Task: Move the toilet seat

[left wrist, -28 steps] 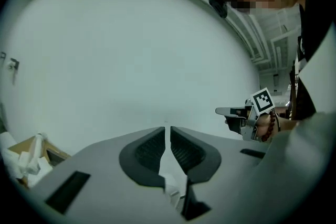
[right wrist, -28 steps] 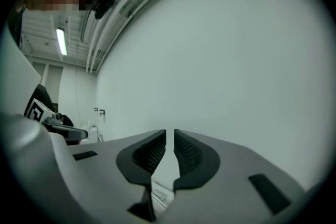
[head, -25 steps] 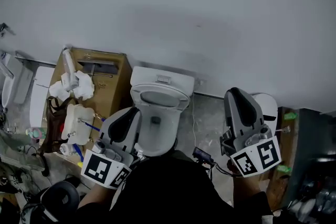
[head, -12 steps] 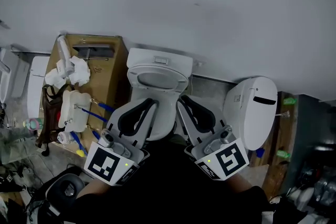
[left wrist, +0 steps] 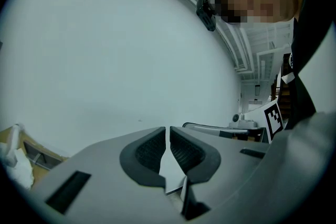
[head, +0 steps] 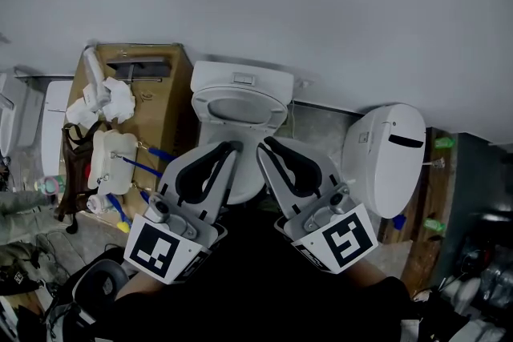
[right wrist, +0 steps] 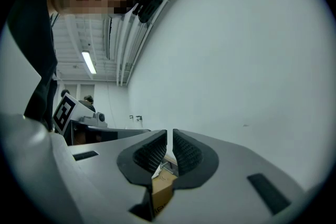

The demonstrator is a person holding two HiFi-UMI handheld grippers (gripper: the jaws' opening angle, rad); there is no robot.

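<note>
White toilet seat (head: 239, 110) at centre, by far wall; raised or lowered, cannot tell from above. Left tool (head: 227, 150) and right tool (head: 266, 144) both clenched, empty, side by side just near of seat. No grip on seat; move likely not yet started.

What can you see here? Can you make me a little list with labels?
toilet: white, against the wall
seat: on the toilet, not in either tongs
left tongs: shut, empty, over the toilet's front
right tongs: shut, empty, close beside the left tongs
box: brown, left of the toilet, white stuff on it
</note>
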